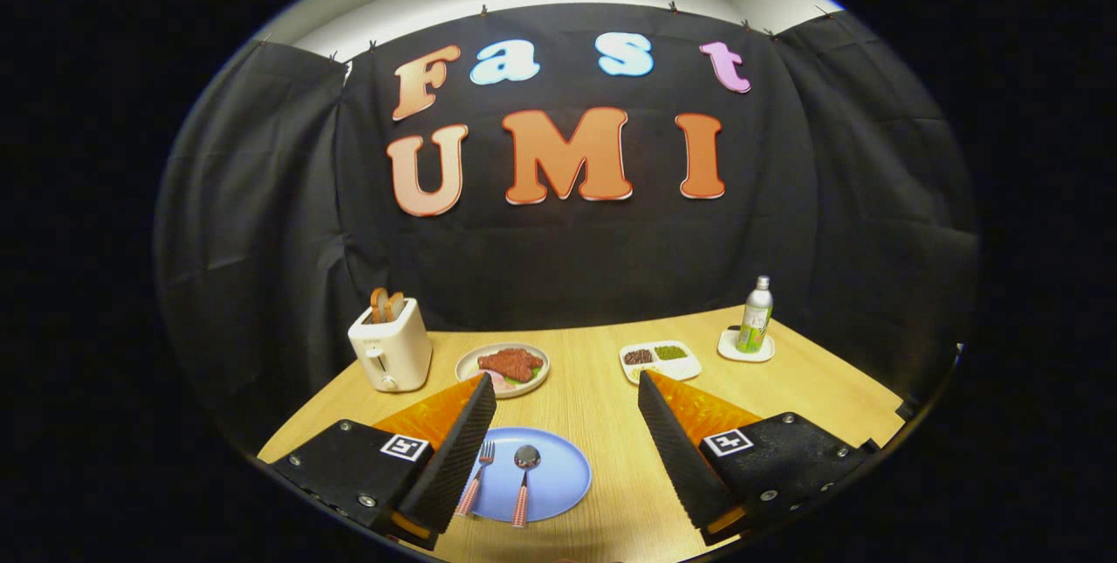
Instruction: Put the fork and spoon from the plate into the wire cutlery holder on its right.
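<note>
Gripper view shows the hand-held gripper [567, 445] spread wide above the round blue plastic plate [558, 493], probably to approach the red-checked-handled fork [476, 477] and spoon [524, 484].

Gripper [567, 423] hovering above the table's near edge, fingers [458, 449] spread wide apart, gripping nothing.

No words or numbers can be read on anything on the table. The only signs are two square black-and-white coded markers [404, 447], one on each black block of the gripper [565, 378], just behind the orange base of each finger. They carry a block pattern, not letters. The fingers stand wide apart, with the blue plate [563, 471] low between them. The bottle [756, 316] beyond the fingers has a green label, too small to read.
</note>
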`<state>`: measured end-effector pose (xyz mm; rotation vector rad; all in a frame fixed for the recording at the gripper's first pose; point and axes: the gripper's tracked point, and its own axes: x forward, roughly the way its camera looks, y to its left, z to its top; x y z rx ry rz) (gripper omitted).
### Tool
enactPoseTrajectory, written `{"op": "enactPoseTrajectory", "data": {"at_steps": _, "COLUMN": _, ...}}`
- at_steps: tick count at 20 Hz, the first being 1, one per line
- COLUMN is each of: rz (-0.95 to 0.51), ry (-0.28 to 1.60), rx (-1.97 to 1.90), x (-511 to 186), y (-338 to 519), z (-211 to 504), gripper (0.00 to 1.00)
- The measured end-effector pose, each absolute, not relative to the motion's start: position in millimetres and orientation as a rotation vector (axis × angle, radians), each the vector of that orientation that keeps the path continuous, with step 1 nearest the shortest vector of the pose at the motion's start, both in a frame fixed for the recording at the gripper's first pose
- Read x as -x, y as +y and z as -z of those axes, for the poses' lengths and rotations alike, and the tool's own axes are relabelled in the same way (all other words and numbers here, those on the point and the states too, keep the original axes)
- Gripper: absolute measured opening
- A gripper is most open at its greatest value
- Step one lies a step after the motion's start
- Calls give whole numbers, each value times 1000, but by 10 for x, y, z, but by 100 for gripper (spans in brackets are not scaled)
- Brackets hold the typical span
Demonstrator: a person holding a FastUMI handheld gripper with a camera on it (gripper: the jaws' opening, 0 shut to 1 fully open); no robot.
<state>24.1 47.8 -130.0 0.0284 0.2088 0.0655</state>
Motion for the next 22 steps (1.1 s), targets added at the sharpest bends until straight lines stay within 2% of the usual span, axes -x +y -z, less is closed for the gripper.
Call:
{"op": "enactPoseTrajectory", "data": {"at_steps": 14, "rz": -157, "ry": 487, "rx": 12, "x": -241, "y": 904, "z": 2720, "gripper": 98}}
{"op": "enactPoseTrajectory", "data": {"at_steps": 16, "rz": -164, "ry": 522, "rx": 22, "x": -240, "y": 932, "z": 2859, "gripper": 94}}
{"op": "enactPoseTrajectory", "data": {"at_steps": 18, "rz": -159, "ry": 553, "rx": 29, "x": -254, "y": 939, "z": 2984, "gripper": 85}}
{"op": "enactPoseTrajectory", "data": {"at_steps": 22, "rz": -145, "ry": 620, "rx": 44, "x": -248, "y": 942, "z": 3222, "gripper": 62}}
